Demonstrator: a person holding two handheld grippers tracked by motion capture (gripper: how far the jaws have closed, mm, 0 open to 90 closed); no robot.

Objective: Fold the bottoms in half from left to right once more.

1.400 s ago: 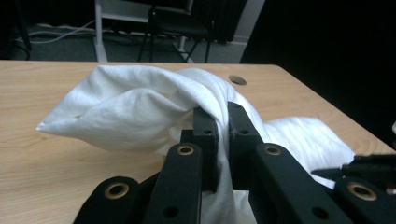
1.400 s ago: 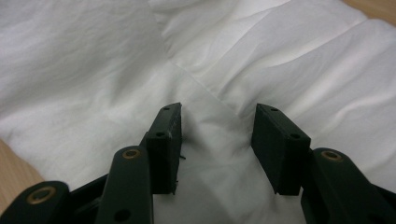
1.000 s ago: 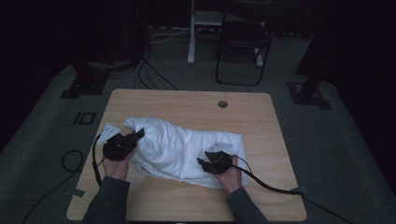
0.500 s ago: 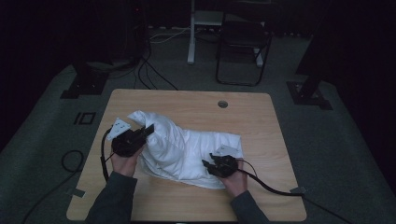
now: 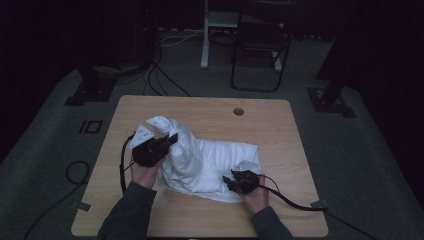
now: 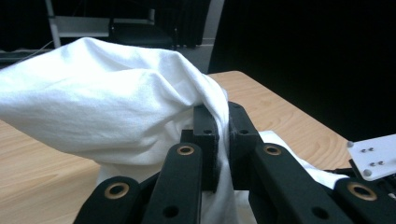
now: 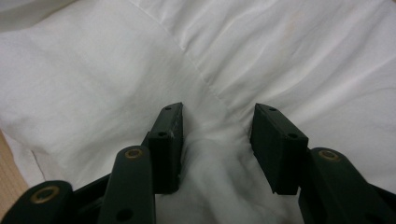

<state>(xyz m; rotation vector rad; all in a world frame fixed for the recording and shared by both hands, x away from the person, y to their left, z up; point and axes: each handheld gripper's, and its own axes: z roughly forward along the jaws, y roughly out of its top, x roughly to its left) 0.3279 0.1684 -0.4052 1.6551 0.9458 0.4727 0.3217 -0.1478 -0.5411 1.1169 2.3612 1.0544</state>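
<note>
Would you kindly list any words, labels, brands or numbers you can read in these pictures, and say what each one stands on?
There are none: no readable text on the white cloth, the light wooden table, the left gripper or the right gripper.
The black square outline on the grey floor is a plain mark, not lettering.

Wooden table (image 5: 280,130); dark chair (image 5: 260,42) beyond; floor cables (image 5: 160,75).

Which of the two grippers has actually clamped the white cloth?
The left gripper: its jaws are shut on the white cloth. The right gripper rests on it, jaws open.
</note>
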